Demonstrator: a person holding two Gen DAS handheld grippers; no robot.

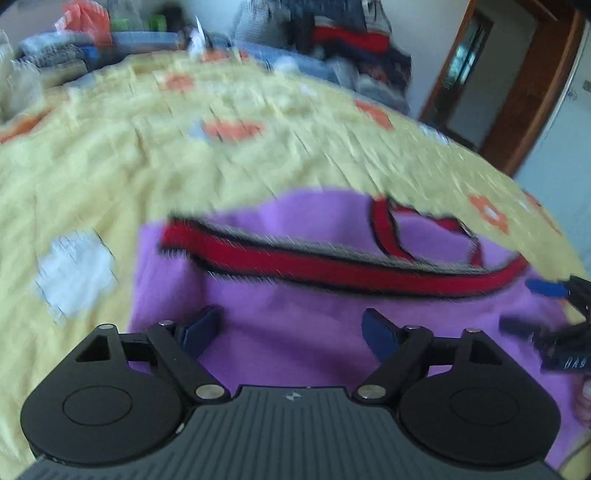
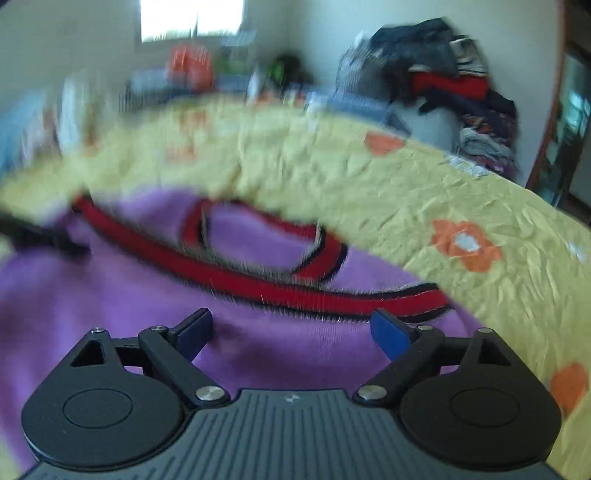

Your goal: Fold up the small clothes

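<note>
A small purple garment [image 1: 314, 332] with a red and black trim band [image 1: 332, 269] lies spread on a yellow flowered bedspread [image 1: 184, 177]. My left gripper [image 1: 291, 325] is open and empty, just above the purple cloth near its front part. My right gripper [image 2: 291, 328] is open and empty too, above the same garment [image 2: 110, 314], with the trim band [image 2: 277, 288] just ahead of its fingers. The right gripper also shows at the right edge of the left wrist view [image 1: 546, 306]. Both views are motion-blurred.
A pile of dark and red clothes [image 2: 454, 85] stands at the far right behind the bed. Boxes and an orange bag [image 1: 88, 22] line the far side. A wooden door frame [image 1: 524, 99] is on the right.
</note>
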